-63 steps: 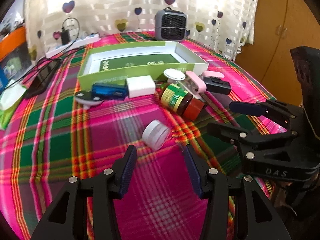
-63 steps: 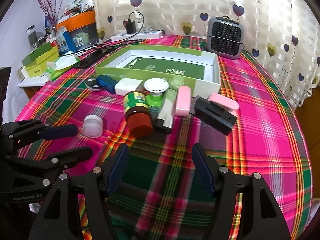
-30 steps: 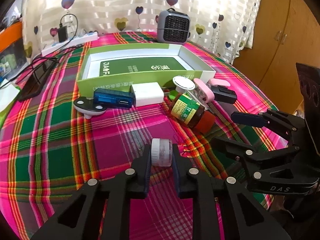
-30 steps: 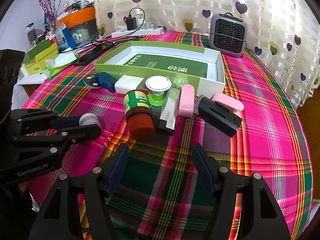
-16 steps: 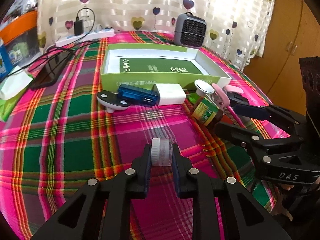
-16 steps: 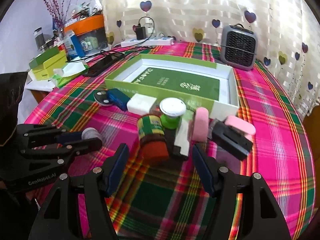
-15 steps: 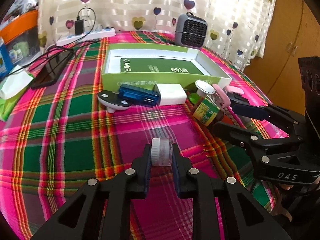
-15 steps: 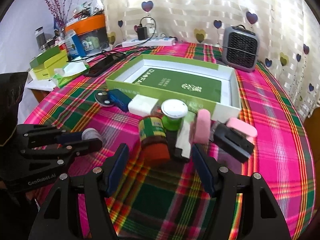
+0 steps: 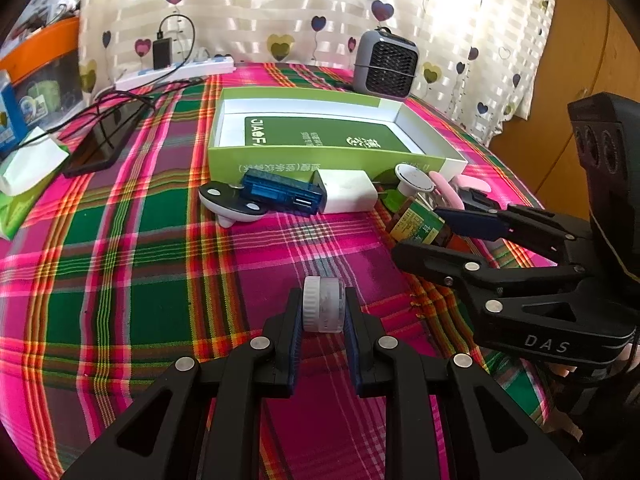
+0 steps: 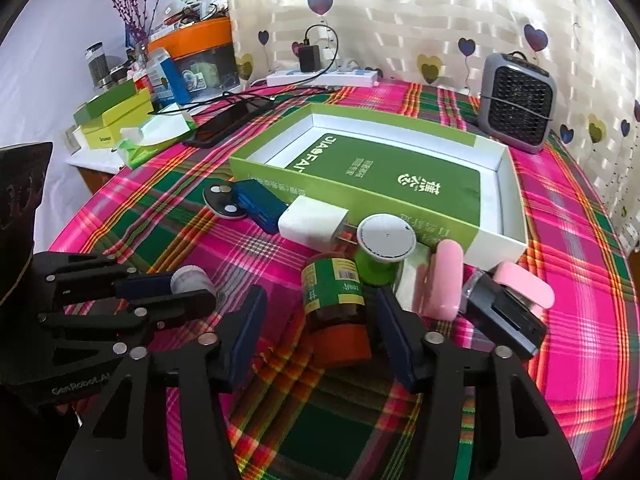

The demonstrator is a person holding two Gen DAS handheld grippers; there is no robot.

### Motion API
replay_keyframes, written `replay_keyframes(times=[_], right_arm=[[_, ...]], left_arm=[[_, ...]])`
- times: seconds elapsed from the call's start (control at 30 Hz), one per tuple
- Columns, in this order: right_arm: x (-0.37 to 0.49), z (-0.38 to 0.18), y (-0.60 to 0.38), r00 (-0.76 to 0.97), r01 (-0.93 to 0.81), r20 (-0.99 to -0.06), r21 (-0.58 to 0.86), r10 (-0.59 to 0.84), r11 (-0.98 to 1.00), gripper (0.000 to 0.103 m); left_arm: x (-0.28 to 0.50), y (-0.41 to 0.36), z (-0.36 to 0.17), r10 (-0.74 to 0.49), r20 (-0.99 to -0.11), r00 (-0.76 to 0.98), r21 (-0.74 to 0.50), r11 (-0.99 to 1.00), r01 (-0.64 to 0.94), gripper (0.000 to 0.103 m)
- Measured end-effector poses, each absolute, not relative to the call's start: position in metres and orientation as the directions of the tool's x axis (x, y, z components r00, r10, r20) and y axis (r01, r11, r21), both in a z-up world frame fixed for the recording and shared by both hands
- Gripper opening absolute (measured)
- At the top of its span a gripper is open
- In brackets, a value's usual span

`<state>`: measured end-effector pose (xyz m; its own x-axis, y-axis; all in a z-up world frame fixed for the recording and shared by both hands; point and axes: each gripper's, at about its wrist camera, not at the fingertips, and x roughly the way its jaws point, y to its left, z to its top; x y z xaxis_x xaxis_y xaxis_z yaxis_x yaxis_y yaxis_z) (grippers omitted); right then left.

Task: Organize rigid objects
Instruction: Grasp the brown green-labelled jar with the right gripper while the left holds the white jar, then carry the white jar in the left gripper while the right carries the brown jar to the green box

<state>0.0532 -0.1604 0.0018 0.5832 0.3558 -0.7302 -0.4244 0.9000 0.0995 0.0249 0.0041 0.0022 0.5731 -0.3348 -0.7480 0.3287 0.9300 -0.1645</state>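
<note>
My left gripper is shut on a small white jar, held just above the plaid cloth; the jar also shows at the left of the right wrist view. A brown bottle with a green label and red cap lies on its side. My right gripper straddles the bottle with its jaws closing, and a gap remains on both sides. Behind stands the open green box, with only a green card on its floor. In the left wrist view the right gripper reaches over the bottle.
Along the box front lie a black-and-white oval piece, a blue USB device, a white charger, a green bottle with a white cap, a pink case and a black device. A grey heater, phone and power strip stand behind.
My left gripper shut on the white jar and raised it. The right gripper came forward over the brown bottle, and its fingers have drawn closer together.
</note>
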Motion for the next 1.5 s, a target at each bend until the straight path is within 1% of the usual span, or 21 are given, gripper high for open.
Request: replay_keyframes(times=[0.1,0.17,0.2,0.3,0.4,0.47,0.83,1.03,1.2,1.5], right_arm=[[0.056,0.000,-0.160,0.572,-0.423,-0.739,0.107,0.357,0.900,0.051],[0.058,-0.002,-0.159,0.562,-0.423,-0.748,0.107,0.353,0.900,0.046],[0.059,-0.002,-0.158,0.559,-0.422,-0.752,0.105,0.350,0.900,0.045],[0.059,-0.003,-0.157,0.555,-0.426,-0.757,0.098,0.345,0.900,0.038],[0.059,-0.004,-0.156,0.550,-0.425,-0.763,0.096,0.341,0.900,0.037],[0.060,-0.004,-0.156,0.548,-0.423,-0.764,0.099,0.341,0.901,0.033],[0.060,-0.005,-0.157,0.554,-0.409,-0.765,0.093,0.328,0.908,0.033],[0.059,0.000,-0.161,0.558,-0.393,-0.757,0.118,0.338,0.912,0.033],[0.058,0.010,-0.163,0.561,-0.397,-0.742,0.149,0.368,0.906,0.033],[0.068,0.030,-0.170,0.599,-0.371,-0.718,0.143,0.354,0.918,0.033]], left_arm=[[0.025,0.004,0.002,-0.335,-0.748,0.573,-0.164,0.930,0.330,0.019],[0.026,0.005,0.003,-0.334,-0.748,0.574,-0.163,0.930,0.329,0.019],[0.026,0.005,0.003,-0.335,-0.747,0.574,-0.164,0.930,0.330,0.019],[0.027,0.006,0.003,-0.335,-0.747,0.574,-0.163,0.930,0.329,0.019],[0.029,0.007,0.004,-0.330,-0.747,0.577,-0.158,0.931,0.328,0.019],[0.030,0.007,0.004,-0.326,-0.747,0.580,-0.153,0.932,0.328,0.019],[0.029,0.006,0.003,-0.324,-0.748,0.579,-0.154,0.934,0.323,0.018],[0.032,0.006,0.005,-0.313,-0.756,0.575,-0.158,0.940,0.303,0.018],[0.036,0.006,0.017,-0.316,-0.741,0.592,-0.156,0.939,0.306,0.018],[0.055,0.004,0.041,-0.310,-0.721,0.620,-0.140,0.941,0.308,0.018]])
